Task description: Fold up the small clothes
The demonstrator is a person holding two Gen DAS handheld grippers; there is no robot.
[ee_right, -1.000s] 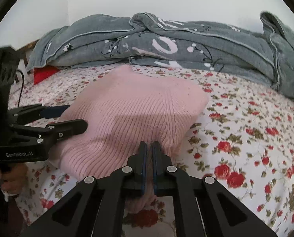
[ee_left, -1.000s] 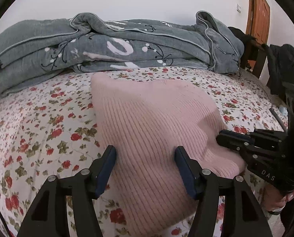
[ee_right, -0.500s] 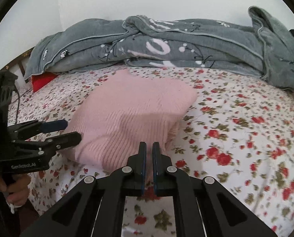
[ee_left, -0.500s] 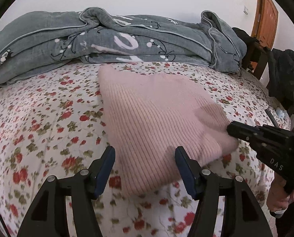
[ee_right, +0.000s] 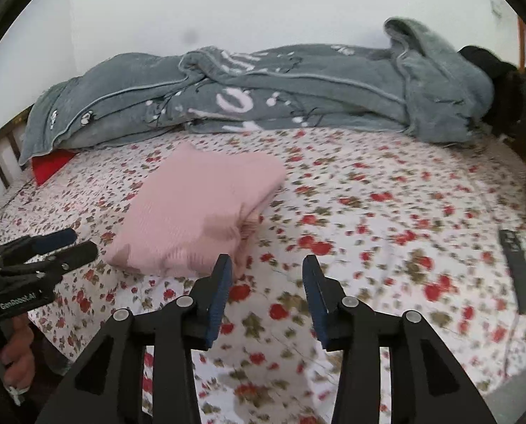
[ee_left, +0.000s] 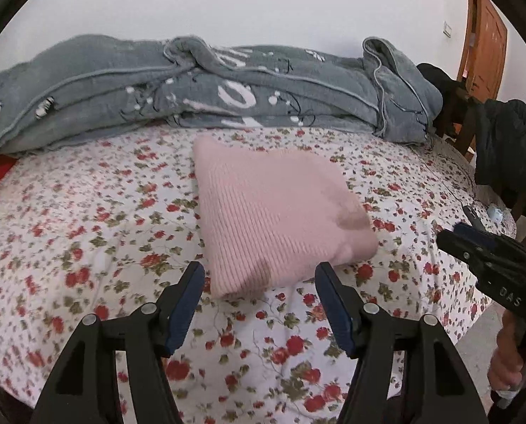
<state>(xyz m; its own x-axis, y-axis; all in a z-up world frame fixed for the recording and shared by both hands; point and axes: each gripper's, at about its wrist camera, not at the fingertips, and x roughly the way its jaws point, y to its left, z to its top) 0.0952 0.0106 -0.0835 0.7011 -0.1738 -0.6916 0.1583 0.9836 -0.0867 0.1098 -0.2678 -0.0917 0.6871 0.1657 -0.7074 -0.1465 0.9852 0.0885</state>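
Both tongs stand open and empty above the bed [ee_left: 86, 233]: left tongs [ee_left: 259, 304], right tongs [ee_right: 267, 295] just opened, folded pink sweater [ee_left: 273, 226] ahead.

Bare sheet [ee_right: 386, 212] right of sweater [ee_right: 199, 212] (blanket [ee_right: 298, 95] blocks far side).
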